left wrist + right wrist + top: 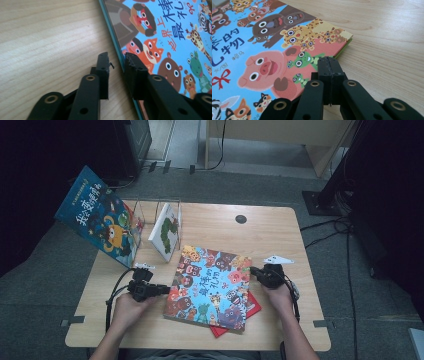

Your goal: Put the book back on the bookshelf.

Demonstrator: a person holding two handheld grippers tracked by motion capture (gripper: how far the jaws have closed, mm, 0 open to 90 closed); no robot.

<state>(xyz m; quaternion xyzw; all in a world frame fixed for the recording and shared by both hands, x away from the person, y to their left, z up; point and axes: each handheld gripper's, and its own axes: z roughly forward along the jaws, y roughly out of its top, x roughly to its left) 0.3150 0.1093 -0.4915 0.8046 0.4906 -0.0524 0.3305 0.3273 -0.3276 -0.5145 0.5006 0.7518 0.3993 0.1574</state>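
A large picture book (210, 285) with cartoon animals on a blue cover lies flat in the middle of the wooden table (280, 235). Under its near right corner a red book (254, 308) sticks out. My left gripper (167, 289) is at the picture book's left edge. In the left gripper view its jaws stand a little apart (117, 58), one over the table and one over the cover (162, 37), with the edge in the gap and unpressed. My right gripper (252, 269) is at the book's right edge, jaws shut with nothing between them (328, 60) just above the cover (262, 50).
A wire book stand (170, 207) at the back left holds a white book (166, 232) with a green picture. A dark blue book (100, 217) leans out over the table's left edge. A round cable hole (241, 219) lies at the back. Bare wood shows to the right (387, 37).
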